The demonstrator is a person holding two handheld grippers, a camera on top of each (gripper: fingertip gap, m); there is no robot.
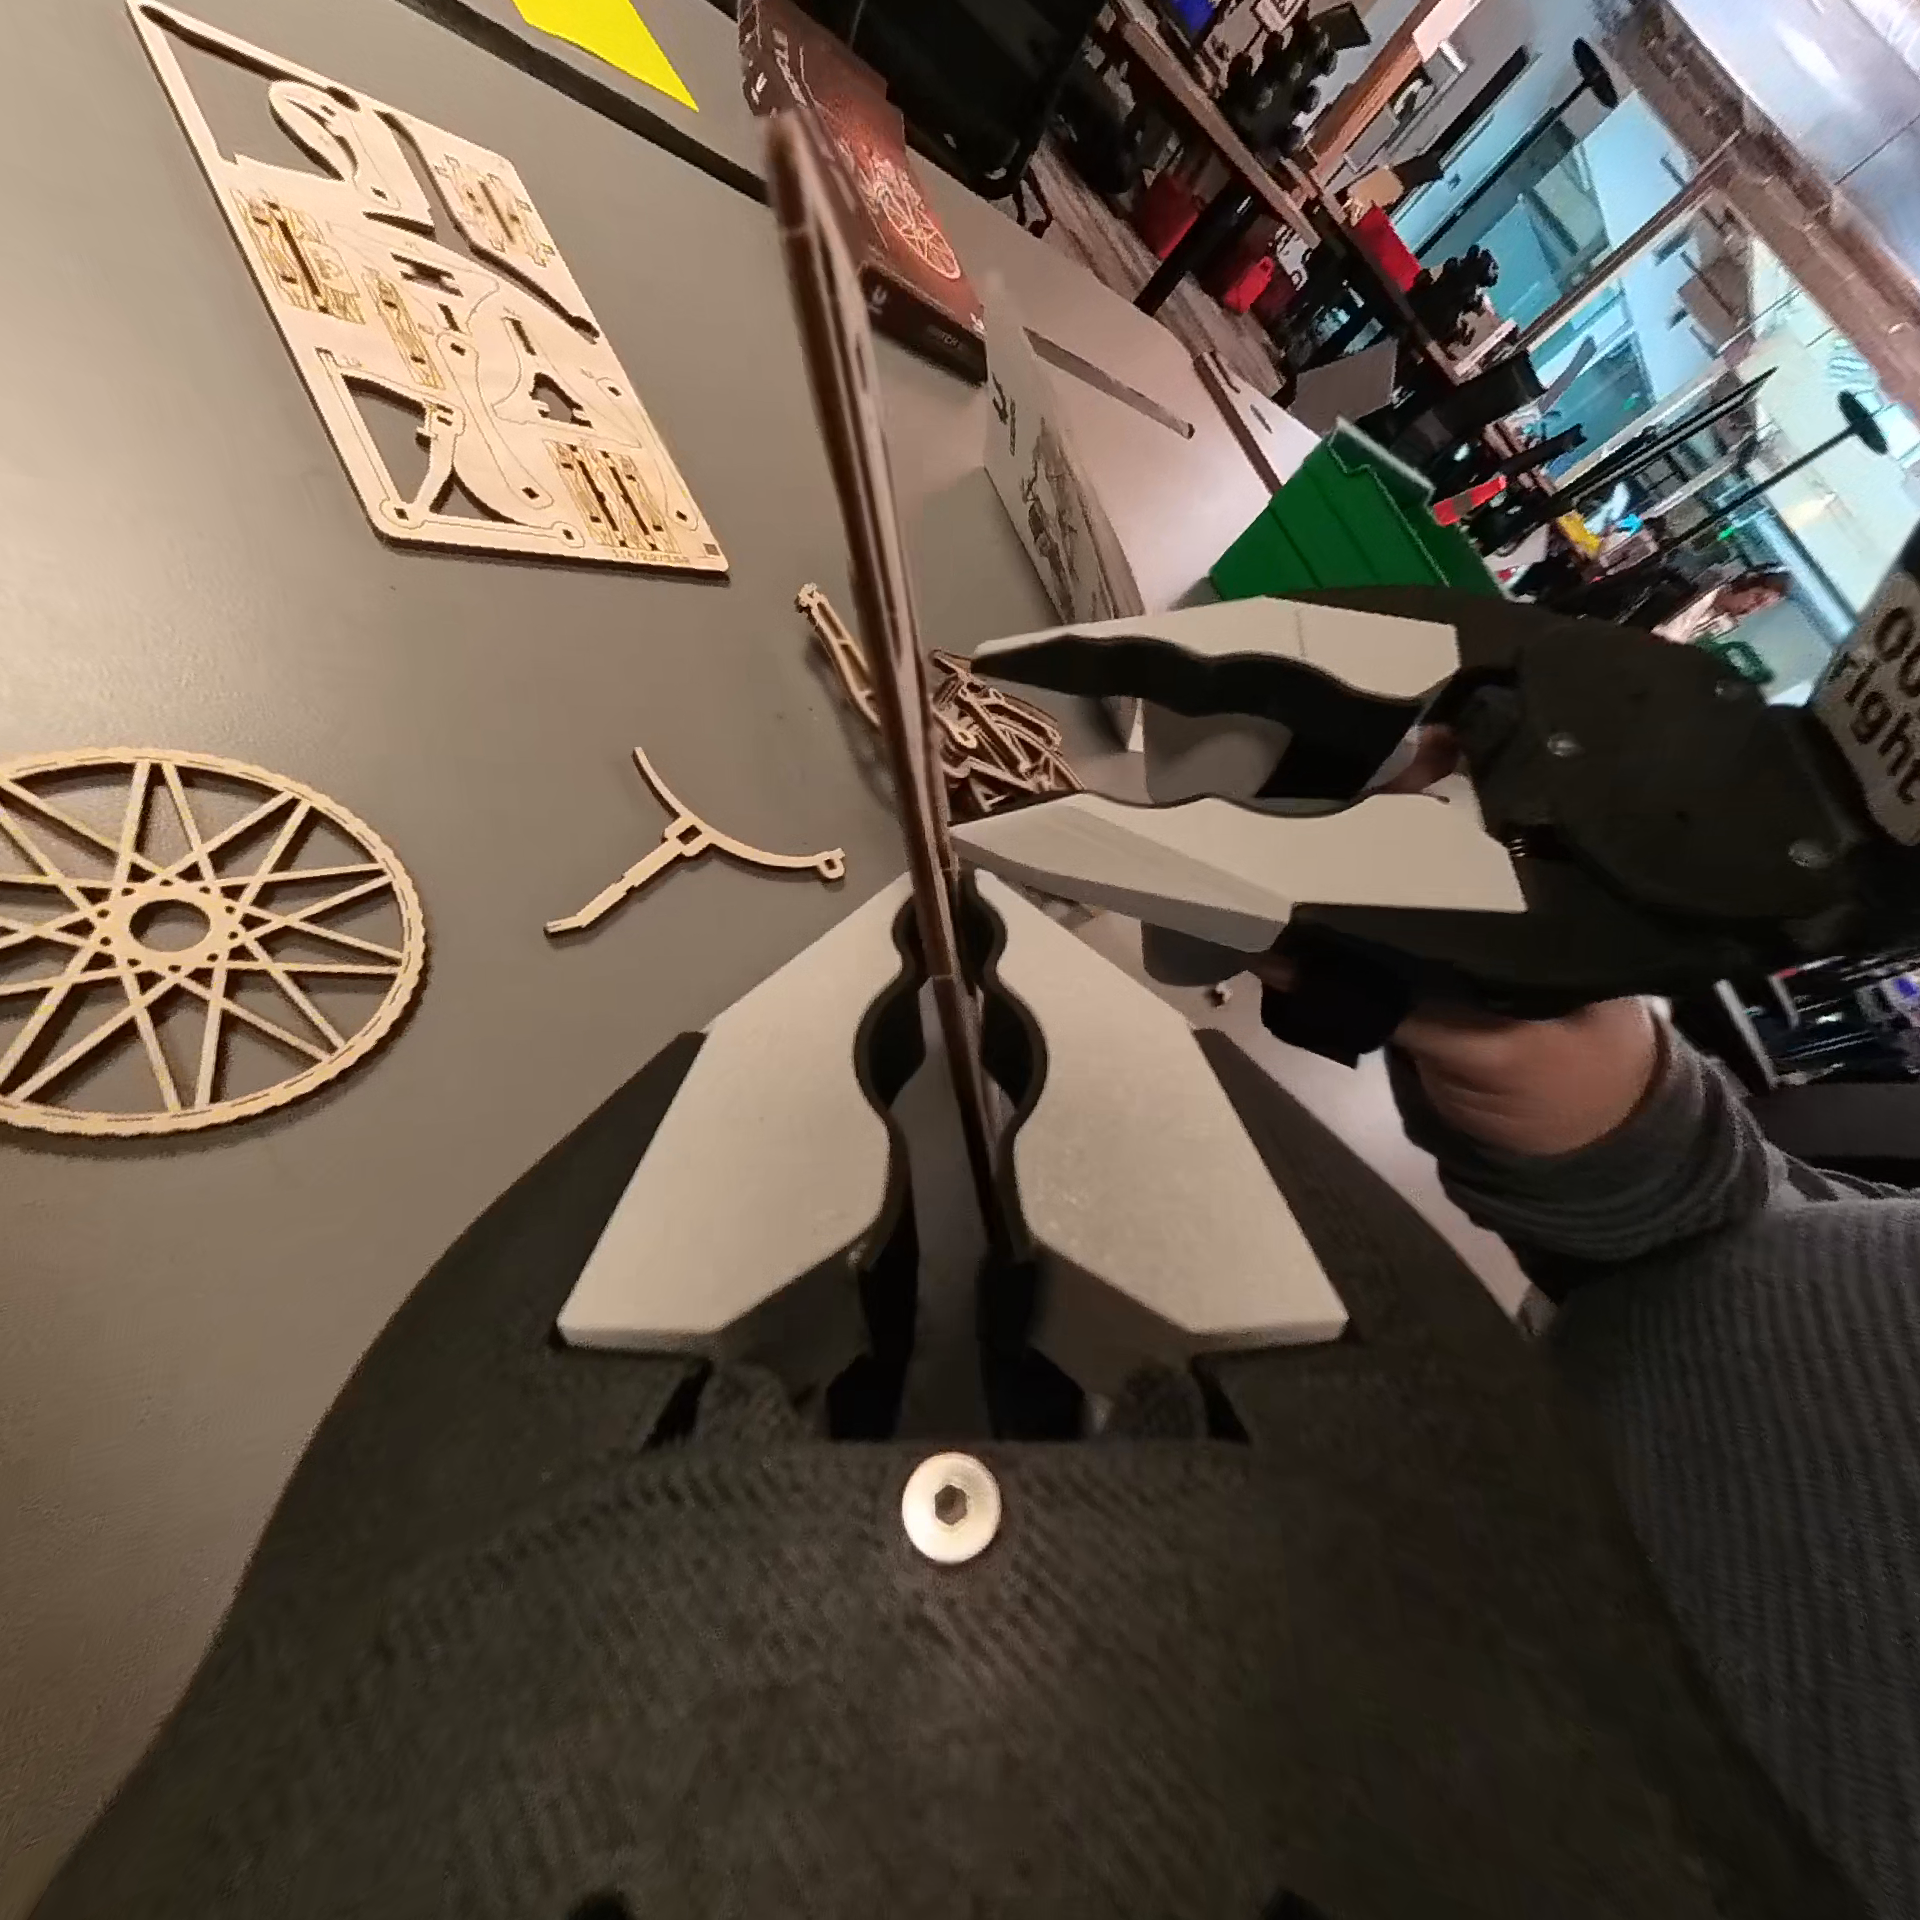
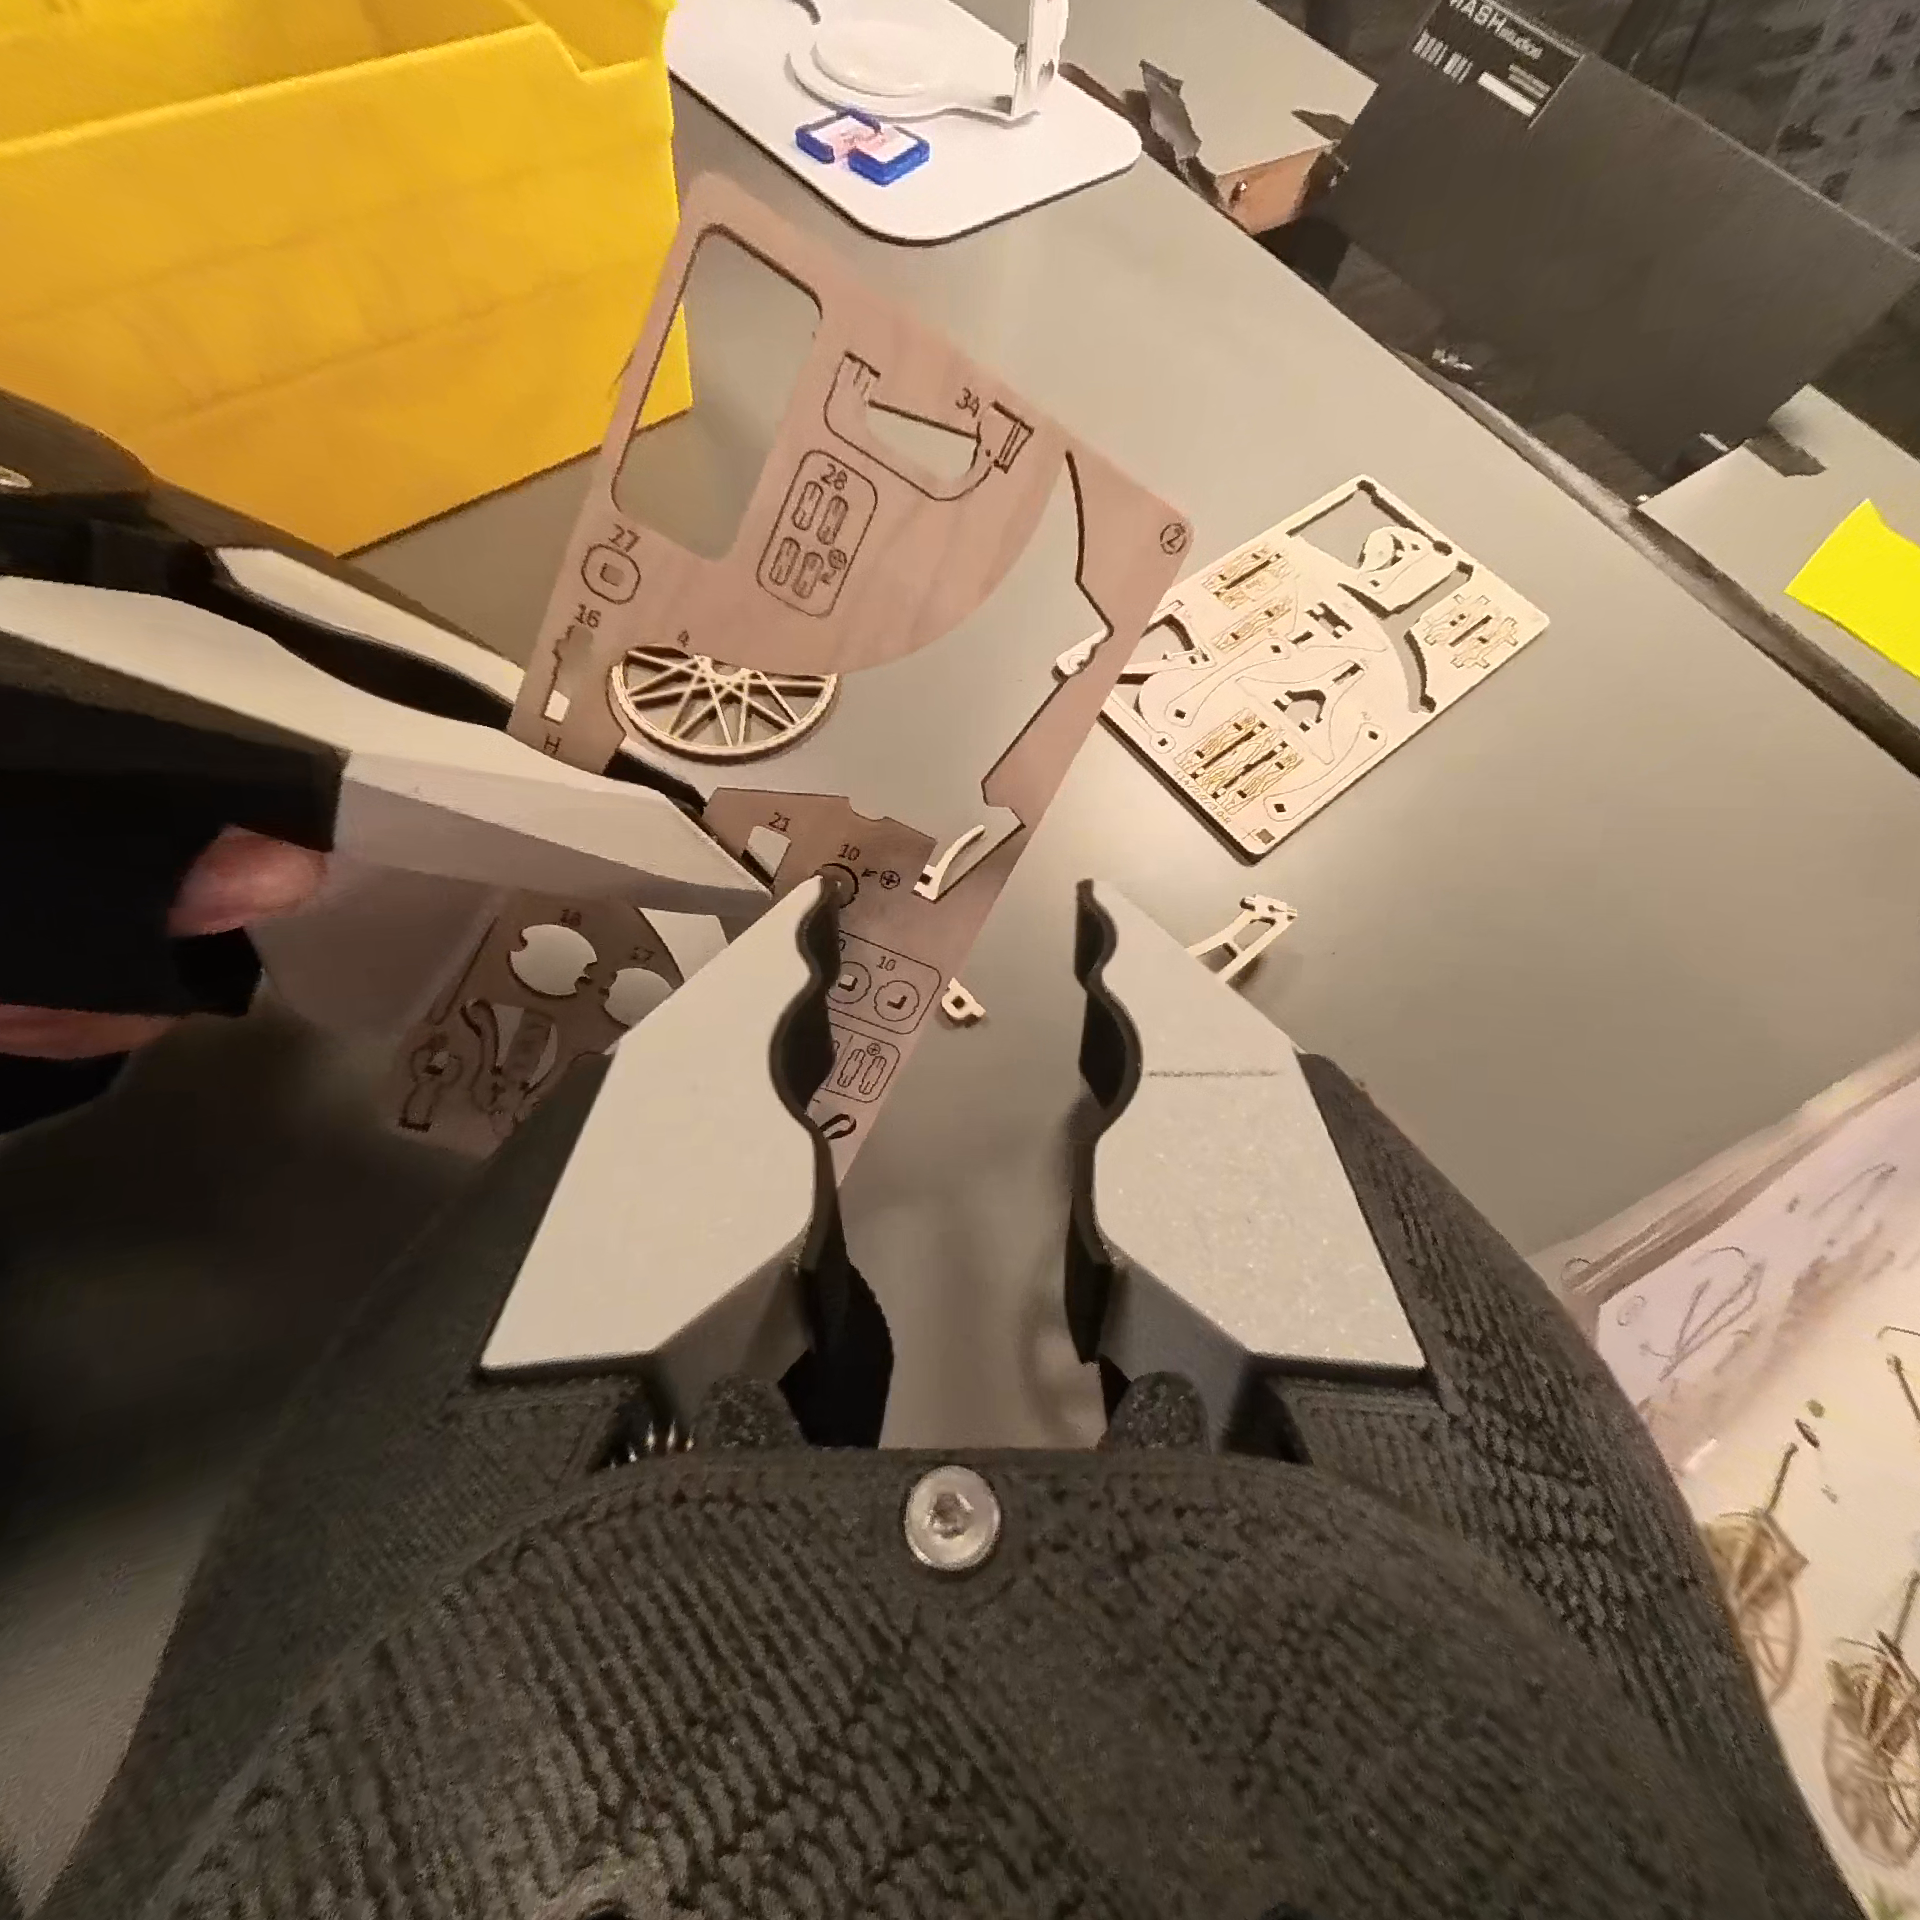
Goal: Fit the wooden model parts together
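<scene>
Left wrist view: the left gripper (image 1: 948,914) clamps a wooden parts sheet (image 1: 862,520) edge-on, upright above the grey desk (image 1: 156,644). The right gripper (image 1: 966,748), fingers spread wide, has one fingertip against the sheet. Right wrist view: the right gripper (image 2: 945,904) meets the sheet (image 2: 831,561) at a small round part. On the desk lie a spoked wheel (image 1: 156,935), a curved piece (image 1: 696,842) and a second sheet (image 1: 416,312) nearer the far edge.
</scene>
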